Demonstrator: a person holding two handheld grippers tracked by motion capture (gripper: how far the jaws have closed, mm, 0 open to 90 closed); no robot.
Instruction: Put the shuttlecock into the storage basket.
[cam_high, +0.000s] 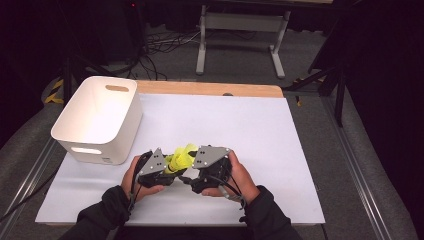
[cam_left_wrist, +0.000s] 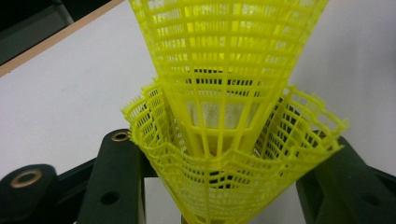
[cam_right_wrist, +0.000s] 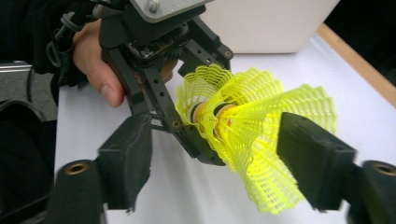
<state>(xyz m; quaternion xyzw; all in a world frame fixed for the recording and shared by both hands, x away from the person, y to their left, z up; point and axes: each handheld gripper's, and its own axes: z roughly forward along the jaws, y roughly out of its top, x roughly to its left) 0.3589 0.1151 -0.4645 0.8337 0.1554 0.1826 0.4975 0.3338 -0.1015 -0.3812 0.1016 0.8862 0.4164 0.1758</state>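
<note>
Nearest the lens in the left gripper view, the yellow mesh skirt of the outer shuttlecock (cam_left_wrist: 233, 186) is sitting between the two black jaws of the left gripper (cam_high: 172, 167), which are pressing on it from either side, and a second yellow shuttlecock (cam_left_wrist: 224, 56) is standing nested cork-first inside it. In the right gripper view the jaws of the right gripper (cam_right_wrist: 219, 163) are standing apart on either side of the flared skirt of that second shuttlecock, the right-hand pad looking to be just at the mesh and the left-hand one well clear, so they are not clamping anything. From above, both hands are holding the grippers close together low on the white table (cam_high: 260, 135), with the yellow stack between them and just above the surface. Judging from this, the stacking step is looking done: one shuttlecock is seated in the other and the right gripper is letting go. What is left is probably carrying the pair to the white bin (cam_high: 100, 117), which is standing well apart at the far left corner of the table; nothing is showing in the part of it that can be seen. No brand, label or writing is readable on the shuttlecocks, the grippers or the bin; a small dark mark low on the bin's front wall is too small to make out.
</note>
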